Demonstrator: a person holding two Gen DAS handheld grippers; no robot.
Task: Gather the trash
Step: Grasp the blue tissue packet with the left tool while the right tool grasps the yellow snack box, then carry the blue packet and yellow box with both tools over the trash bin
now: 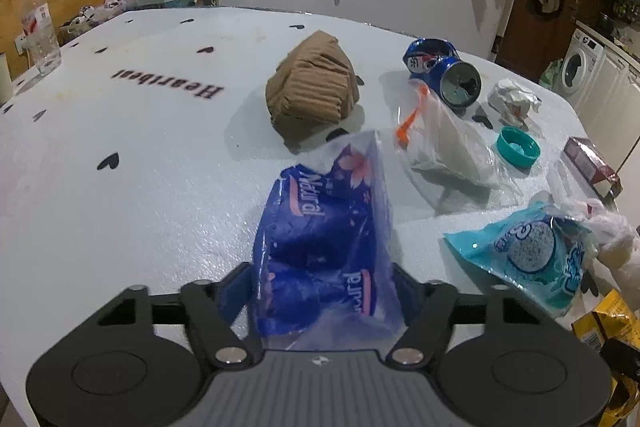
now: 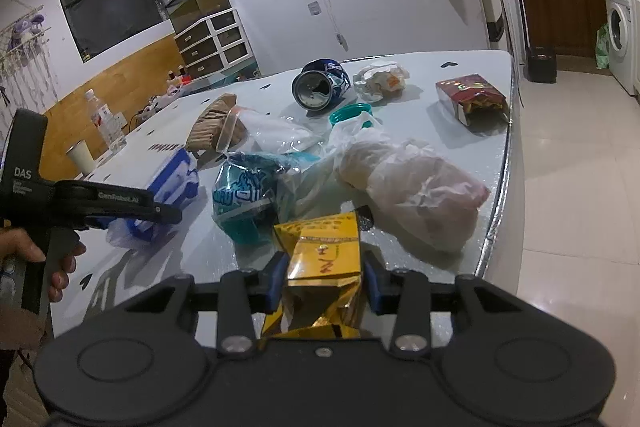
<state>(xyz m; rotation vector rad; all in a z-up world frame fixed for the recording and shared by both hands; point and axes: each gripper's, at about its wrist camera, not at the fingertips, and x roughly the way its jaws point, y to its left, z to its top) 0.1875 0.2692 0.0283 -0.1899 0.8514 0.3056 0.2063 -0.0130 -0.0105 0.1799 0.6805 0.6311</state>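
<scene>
With the left gripper (image 1: pixel 320 291) clamped on the blue printed plastic tissue wrapper (image 1: pixel 320 227) at our 6 o'clock and the right gripper (image 2: pixel 325 283) pinching the crumpled yellow foil packet (image 2: pixel 320 251), we lift both straight up, clearing the teal snack pouch (image 1: pixel 524 259) at 3 o'clock.

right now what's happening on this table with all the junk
A person is clearing trash off a white table, with a handheld gripper in each hand. The left gripper has a blue tissue wrapper between its fingers, and the right gripper is clamped on a yellow foil packet. Untouched on the table are a crushed blue can, a brown crumpled paper lump, a teal cap, a teal snack bag and clear plastic bags.
</scene>
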